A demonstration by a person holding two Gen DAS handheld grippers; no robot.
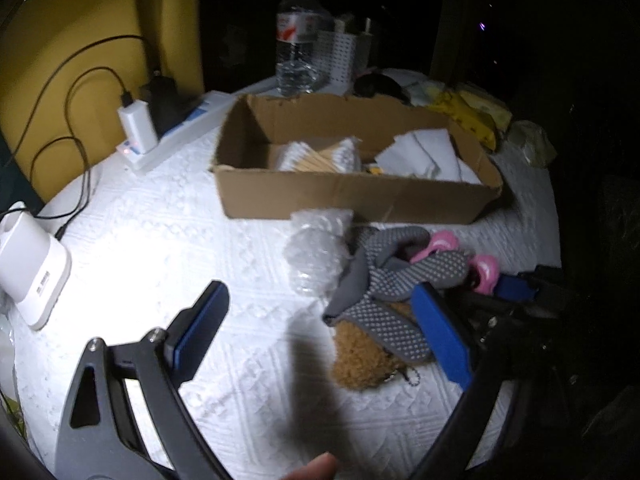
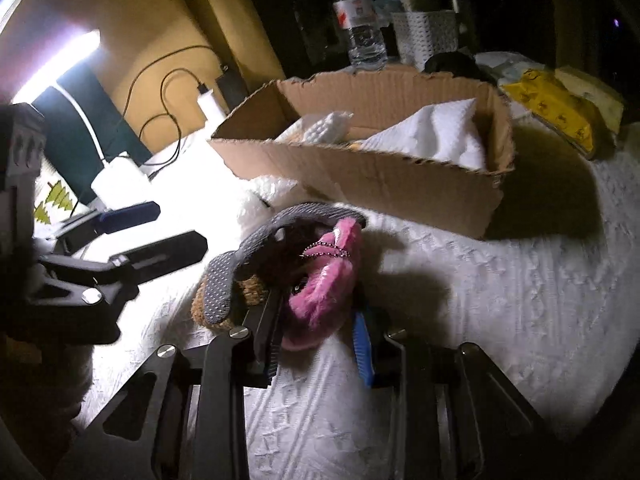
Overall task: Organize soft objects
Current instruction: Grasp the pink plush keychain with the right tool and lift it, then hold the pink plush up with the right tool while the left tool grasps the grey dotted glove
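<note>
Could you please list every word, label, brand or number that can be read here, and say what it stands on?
No text here can be read.
Water bottle label: red and white with small print, too blurred to read.
Yellow packet: dark printed marks, too small to tell.
White charger: grey marking on its side, unreadable.
Cardboard box: no print visible.

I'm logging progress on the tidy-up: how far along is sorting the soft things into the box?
Done: the cardboard box already holds white cloths and cotton swabs. In hand: the right gripper has the pink plush toy between its fingers. The left gripper is open and empty. Left: the grey sock, brown plush toy and bubble wrap lie on the table.
</note>
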